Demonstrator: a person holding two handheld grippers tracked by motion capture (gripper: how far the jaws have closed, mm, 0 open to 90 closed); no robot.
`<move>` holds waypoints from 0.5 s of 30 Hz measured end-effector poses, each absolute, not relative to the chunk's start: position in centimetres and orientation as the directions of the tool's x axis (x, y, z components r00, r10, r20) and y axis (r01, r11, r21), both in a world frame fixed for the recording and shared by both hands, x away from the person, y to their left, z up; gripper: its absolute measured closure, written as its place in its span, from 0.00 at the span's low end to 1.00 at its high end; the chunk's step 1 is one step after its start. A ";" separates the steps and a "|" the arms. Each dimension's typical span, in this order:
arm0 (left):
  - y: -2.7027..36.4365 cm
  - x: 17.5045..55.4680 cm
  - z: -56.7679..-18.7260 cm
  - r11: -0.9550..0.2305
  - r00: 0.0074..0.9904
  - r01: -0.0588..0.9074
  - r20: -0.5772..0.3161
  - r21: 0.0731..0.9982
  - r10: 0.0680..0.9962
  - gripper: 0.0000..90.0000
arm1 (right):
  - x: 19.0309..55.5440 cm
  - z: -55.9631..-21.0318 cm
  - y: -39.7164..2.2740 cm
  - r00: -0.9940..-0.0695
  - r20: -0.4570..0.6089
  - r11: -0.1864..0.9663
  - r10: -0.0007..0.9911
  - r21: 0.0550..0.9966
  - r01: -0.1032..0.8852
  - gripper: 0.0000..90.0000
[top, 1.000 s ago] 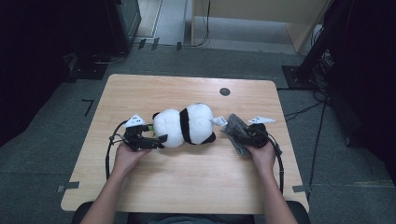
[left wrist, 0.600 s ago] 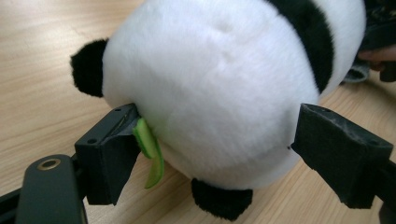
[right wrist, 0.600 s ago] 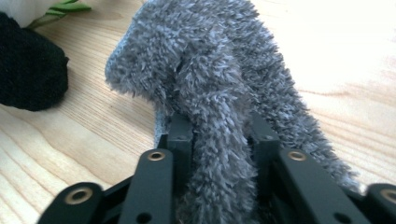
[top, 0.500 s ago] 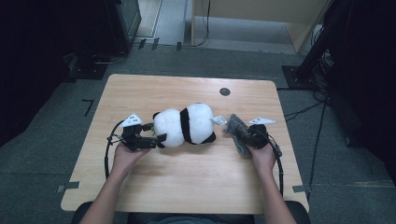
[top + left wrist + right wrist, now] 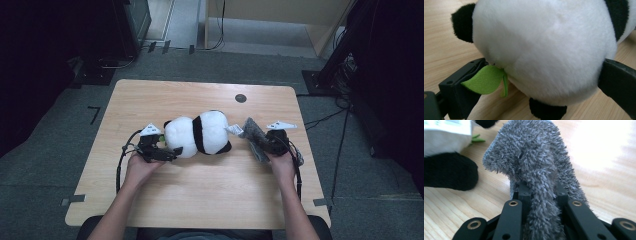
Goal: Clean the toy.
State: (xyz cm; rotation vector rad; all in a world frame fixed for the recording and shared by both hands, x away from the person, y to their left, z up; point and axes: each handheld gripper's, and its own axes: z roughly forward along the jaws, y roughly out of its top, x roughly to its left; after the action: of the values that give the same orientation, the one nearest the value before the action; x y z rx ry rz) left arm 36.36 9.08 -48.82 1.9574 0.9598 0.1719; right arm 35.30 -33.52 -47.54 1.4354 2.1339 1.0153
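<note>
Two grippers: both at the middle of the table, one on each side of the toy, each held in a hand coming in from the near edge.
Left hand: wraps the left gripper from the near side, forearm running back to the near edge.
Left gripper: jaws spread as wide as they go, having just opened further; the panda's white head sits between them, and in the left gripper view the jaws stand against its two sides.
Green leaf: a felt leaf at the panda's mouth, lying against the inner face of one jaw.
Right hand: grips the right gripper from the near side.
Right gripper: jaws have just clenched on a fold of the grey cloth, which bunches up between them.
Grey cloth: fuzzy, just right of the panda, close beside its white tag.
Panda plush: lies on its side at the table's middle, between the two grippers, head to the left.
Black disc: set in the tabletop, far of the panda, well apart.
</note>
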 end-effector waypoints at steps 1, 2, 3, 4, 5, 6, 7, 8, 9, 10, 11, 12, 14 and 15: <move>9.1 36.4 -48.8 -0.275 0.691 0.550 -0.246 0.789 0.680 0.00 | 35.3 -47.3 -33.5 -0.411 0.091 0.214 0.907 0.742 0.636 0.84; 9.2 36.4 -48.8 -0.268 0.698 0.551 -0.261 0.790 0.667 0.02 | 35.4 -47.0 -33.6 -0.415 0.101 0.209 0.904 0.744 0.635 0.84; 9.2 36.4 -48.8 -0.262 0.701 0.553 -0.271 0.791 0.659 0.08 | 35.5 -46.6 -33.5 -0.419 0.114 0.201 0.901 0.746 0.635 0.84; 9.3 36.3 -48.8 -0.262 0.705 0.548 -0.270 0.794 0.656 0.13 | 35.5 -46.3 -33.5 -0.421 0.119 0.195 0.899 0.752 0.630 0.84; 9.2 36.3 -48.7 -0.264 0.705 0.543 -0.263 0.797 0.658 0.18 | 35.6 -45.9 -33.5 -0.429 0.129 0.192 0.894 0.755 0.627 0.84; 9.2 36.2 -48.7 -0.267 0.707 0.537 -0.254 0.800 0.660 0.22 | 35.7 -45.4 -33.5 -0.438 0.134 0.193 0.889 0.757 0.625 0.84; 9.2 36.2 -48.6 -0.271 0.708 0.531 -0.245 0.803 0.662 0.27 | 35.8 -44.9 -33.4 -0.448 0.137 0.196 0.884 0.760 0.620 0.84; 9.1 36.1 -48.6 -0.278 0.710 0.528 -0.237 0.803 0.663 0.30 | 35.9 -44.3 -33.4 -0.459 0.144 0.196 0.876 0.764 0.614 0.83; 9.1 36.1 -48.6 -0.278 0.709 0.527 -0.235 0.803 0.665 0.35 | 36.1 -43.6 -33.3 -0.466 0.143 0.198 0.873 0.769 0.608 0.83; 9.1 36.1 -48.6 -0.278 0.707 0.527 -0.232 0.803 0.669 0.38 | 36.2 -42.9 -33.2 -0.476 0.139 0.201 0.868 0.778 0.595 0.83; 9.1 36.1 -48.5 -0.274 0.703 0.533 -0.238 0.801 0.670 0.42 | 36.3 -42.1 -33.0 -0.488 0.137 0.205 0.862 0.787 0.582 0.83; 9.1 36.0 -48.5 -0.267 0.697 0.538 -0.244 0.800 0.674 0.45 | 36.5 -41.3 -32.8 -0.500 0.134 0.207 0.856 0.796 0.568 0.83; 9.1 36.0 -48.3 -0.261 0.693 0.542 -0.250 0.799 0.676 0.50 | 37.0 -39.8 -32.0 -0.528 0.121 0.228 0.841 0.805 0.548 0.83; 9.1 35.9 -48.3 -0.261 0.693 0.542 -0.249 0.799 0.677 0.53 | 37.2 -39.2 -31.5 -0.541 0.108 0.243 0.834 0.808 0.536 0.83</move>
State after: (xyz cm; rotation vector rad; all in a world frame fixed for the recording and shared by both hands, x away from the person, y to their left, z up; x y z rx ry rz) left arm 35.91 9.07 -48.28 1.9382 0.9438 0.1753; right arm 37.24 -31.47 -39.17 1.2627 2.1773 1.2006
